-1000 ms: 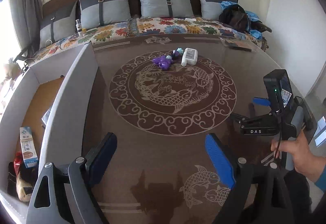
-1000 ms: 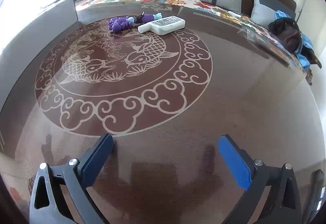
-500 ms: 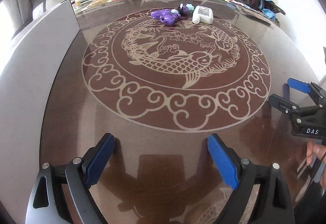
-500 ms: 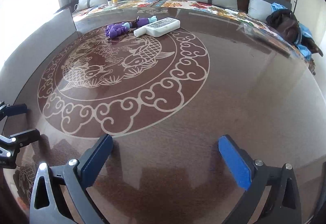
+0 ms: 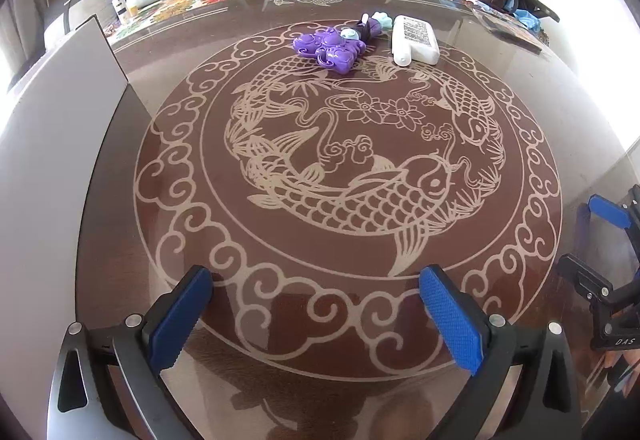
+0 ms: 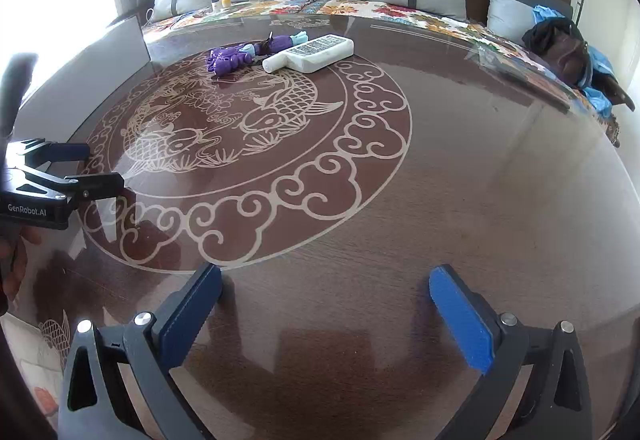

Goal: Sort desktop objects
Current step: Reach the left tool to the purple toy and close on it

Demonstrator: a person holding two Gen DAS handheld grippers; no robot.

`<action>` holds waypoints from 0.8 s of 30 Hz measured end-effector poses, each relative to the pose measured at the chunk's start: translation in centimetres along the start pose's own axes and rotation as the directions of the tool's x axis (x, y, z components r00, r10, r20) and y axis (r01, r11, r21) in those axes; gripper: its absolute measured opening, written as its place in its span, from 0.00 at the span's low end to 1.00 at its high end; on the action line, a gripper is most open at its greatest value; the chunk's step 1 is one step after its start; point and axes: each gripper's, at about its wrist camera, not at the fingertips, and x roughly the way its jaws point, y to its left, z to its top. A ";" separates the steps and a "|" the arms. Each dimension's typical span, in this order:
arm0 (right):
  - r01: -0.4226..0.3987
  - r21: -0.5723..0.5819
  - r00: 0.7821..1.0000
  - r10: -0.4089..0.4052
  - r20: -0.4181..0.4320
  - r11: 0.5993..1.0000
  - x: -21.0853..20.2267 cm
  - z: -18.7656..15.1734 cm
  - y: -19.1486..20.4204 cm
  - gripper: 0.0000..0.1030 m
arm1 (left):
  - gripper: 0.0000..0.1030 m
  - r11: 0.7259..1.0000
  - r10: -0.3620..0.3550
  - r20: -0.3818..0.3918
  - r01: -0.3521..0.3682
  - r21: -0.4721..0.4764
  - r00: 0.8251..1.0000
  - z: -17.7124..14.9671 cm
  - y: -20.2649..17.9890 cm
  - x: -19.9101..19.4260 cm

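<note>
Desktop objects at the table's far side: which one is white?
The remote-like device, a flat white slab with a printed label; the purple toy and small purple-teal toy beside it are coloured.

Far ahead of the left claw (image 5: pixel 316 314), on the bench (image 5: pixel 500 79), the toy (image 5: pixel 328 47) lies left of the remote (image 5: pixel 414 39); nothing between the opening claw's pads.

Both wrist cameras looked steeply down, close over the table (image 5: pixel 540 87), sharing its carved medallion and the sofa at twelve o'clock.
</note>
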 end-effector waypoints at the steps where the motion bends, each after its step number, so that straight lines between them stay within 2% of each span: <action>1: 0.000 0.000 1.000 0.000 0.000 1.000 0.0 0.0 0.0 1.00 | 1.00 1.000 -0.002 0.007 0.001 0.004 1.000 -0.1 0.0 -0.1; 4: 0.000 0.000 1.000 0.000 0.000 1.000 0.0 0.0 0.0 1.00 | 1.00 0.996 -0.044 0.058 0.040 0.075 0.997 -0.1 0.2 0.2; 8: 0.000 0.000 1.000 0.000 0.000 1.000 0.0 0.0 0.0 1.00 | 1.00 0.988 -0.077 0.042 0.071 0.137 0.996 2.5 1.0 1.4; 13: -0.001 0.000 1.000 0.001 0.000 1.000 0.0 0.0 0.0 1.00 | 1.00 0.983 -0.097 0.065 0.085 0.166 0.993 6.6 1.8 3.5; 17: -0.001 0.000 1.000 0.001 0.000 1.000 0.0 0.0 0.0 1.00 | 1.00 0.980 -0.106 0.081 0.090 0.179 0.991 9.7 1.0 5.0; 21: -0.001 0.000 1.000 0.001 0.000 1.000 0.0 0.0 0.0 1.00 | 1.00 0.965 -0.137 0.066 0.118 0.233 0.988 12.8 0.1 6.4; 24: 0.000 0.000 1.000 0.000 0.000 1.000 0.0 0.0 0.0 1.00 | 1.00 0.969 -0.128 0.060 0.112 0.221 0.990 15.0 0.1 7.4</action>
